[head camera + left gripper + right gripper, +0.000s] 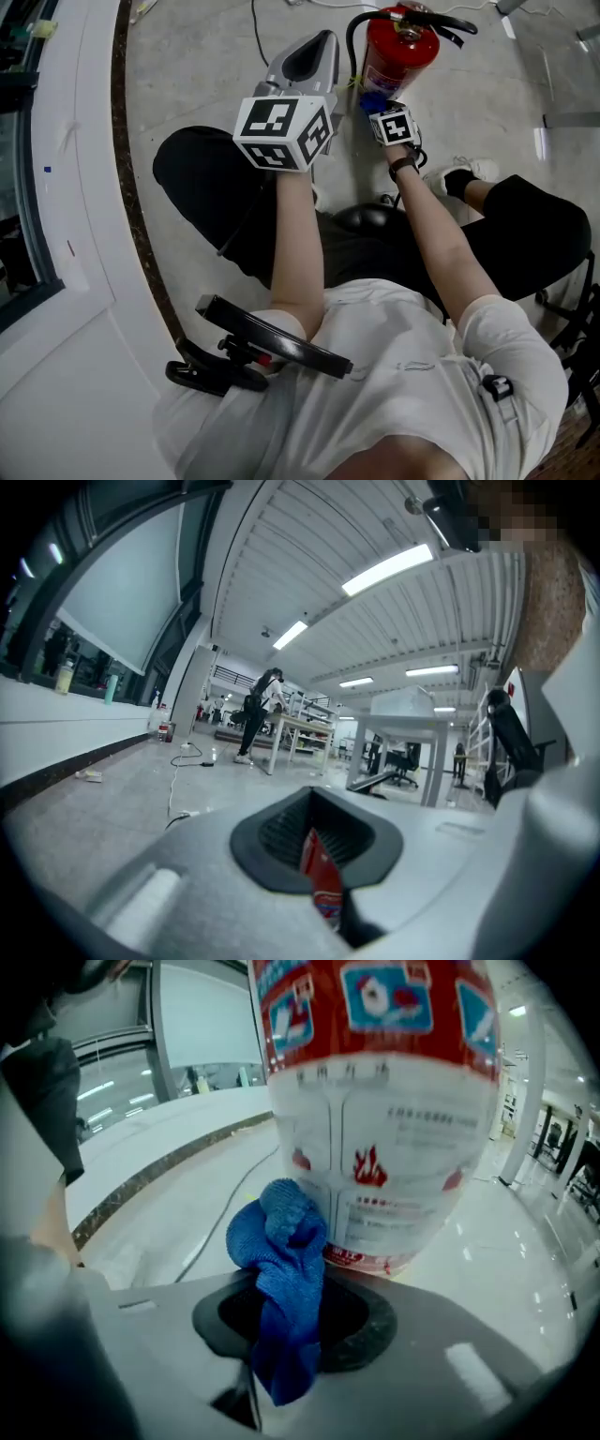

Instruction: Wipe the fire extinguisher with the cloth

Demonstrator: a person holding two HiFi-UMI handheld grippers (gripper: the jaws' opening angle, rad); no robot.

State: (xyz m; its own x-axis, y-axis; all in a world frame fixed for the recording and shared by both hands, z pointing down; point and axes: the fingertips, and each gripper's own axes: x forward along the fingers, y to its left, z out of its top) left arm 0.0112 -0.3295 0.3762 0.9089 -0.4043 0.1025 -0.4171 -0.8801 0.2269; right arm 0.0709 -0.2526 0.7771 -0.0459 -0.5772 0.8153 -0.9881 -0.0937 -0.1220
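A red fire extinguisher (398,52) with a black hose stands on the grey floor ahead of the seated person. My right gripper (382,111) is at its near side, shut on a bunched blue cloth (371,99). In the right gripper view the cloth (286,1269) sticks out of the closed jaws of my right gripper (291,1321), and its top lies against the lower white label of the extinguisher (384,1101). My left gripper (319,42) hovers to the left of the extinguisher, apart from it. In its own view the left gripper (319,850) is shut, with a red sliver showing through the slit.
A white curved ledge with a dark edge (84,187) runs along the left. A cable (255,28) lies on the floor behind the left gripper. The person's legs and a white shoe (464,172) flank the extinguisher. Far off are tables and a standing person (258,705).
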